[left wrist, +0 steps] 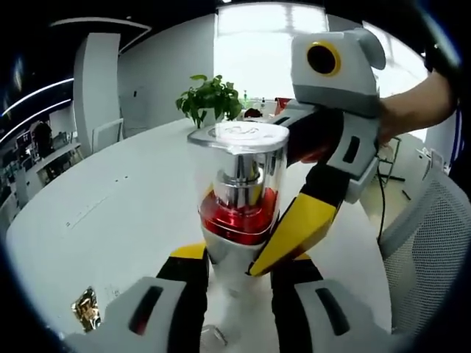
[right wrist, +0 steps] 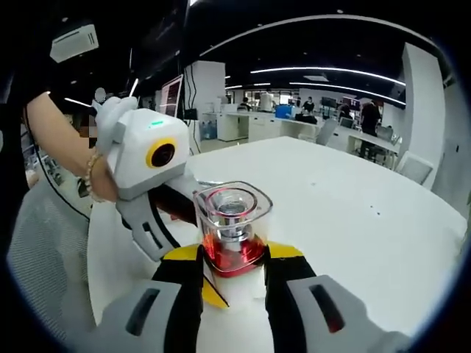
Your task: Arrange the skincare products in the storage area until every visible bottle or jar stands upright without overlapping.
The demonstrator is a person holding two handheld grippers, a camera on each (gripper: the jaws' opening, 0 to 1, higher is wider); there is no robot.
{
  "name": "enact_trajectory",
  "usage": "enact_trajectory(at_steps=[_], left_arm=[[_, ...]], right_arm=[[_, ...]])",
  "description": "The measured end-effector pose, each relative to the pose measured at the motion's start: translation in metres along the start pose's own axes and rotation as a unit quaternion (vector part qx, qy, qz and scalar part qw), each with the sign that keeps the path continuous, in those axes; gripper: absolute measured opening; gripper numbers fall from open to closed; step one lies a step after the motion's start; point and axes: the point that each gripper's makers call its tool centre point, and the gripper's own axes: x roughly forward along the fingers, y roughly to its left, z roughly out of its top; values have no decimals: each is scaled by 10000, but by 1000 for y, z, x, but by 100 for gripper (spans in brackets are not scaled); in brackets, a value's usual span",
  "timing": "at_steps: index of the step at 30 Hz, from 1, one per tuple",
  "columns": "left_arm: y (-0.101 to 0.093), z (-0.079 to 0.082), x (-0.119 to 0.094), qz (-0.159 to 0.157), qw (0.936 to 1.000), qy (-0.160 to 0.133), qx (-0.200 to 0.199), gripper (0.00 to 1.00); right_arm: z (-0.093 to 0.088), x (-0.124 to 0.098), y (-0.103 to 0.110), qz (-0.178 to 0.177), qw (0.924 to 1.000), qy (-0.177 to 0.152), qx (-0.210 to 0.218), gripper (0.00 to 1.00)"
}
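Observation:
A skincare bottle [left wrist: 239,184] with a clear square cap, a silver pump, a red middle and a white base stands upright over the white table [left wrist: 110,206]. In the left gripper view my left gripper [left wrist: 239,276] is shut on its white base. The right gripper comes in from the right, and its yellow finger [left wrist: 298,228] presses the bottle's side. In the right gripper view the same bottle [right wrist: 232,220] sits between the jaws of my right gripper [right wrist: 234,268], which is shut on its lower part. The left gripper's finger [right wrist: 151,224] reaches it from the left, held by a hand.
A potted plant [left wrist: 210,99] stands at the table's far edge. A small gold item [left wrist: 87,309] lies on the table near left. A mesh chair [left wrist: 427,250] stands at the right. Office desks and people [right wrist: 353,118] are far behind.

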Motion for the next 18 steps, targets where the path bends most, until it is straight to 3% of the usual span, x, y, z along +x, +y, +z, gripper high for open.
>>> enact_trajectory(at_steps=[9,18], left_arm=[[0,1,-4,101,9999,10,-50,28],[-2,1,-13,135,9998,129,-121,40]], right_arm=[[1,-1,-5,-164,9998,-16,122,38],[1,-13,0,-276,9992,-41,297,49]])
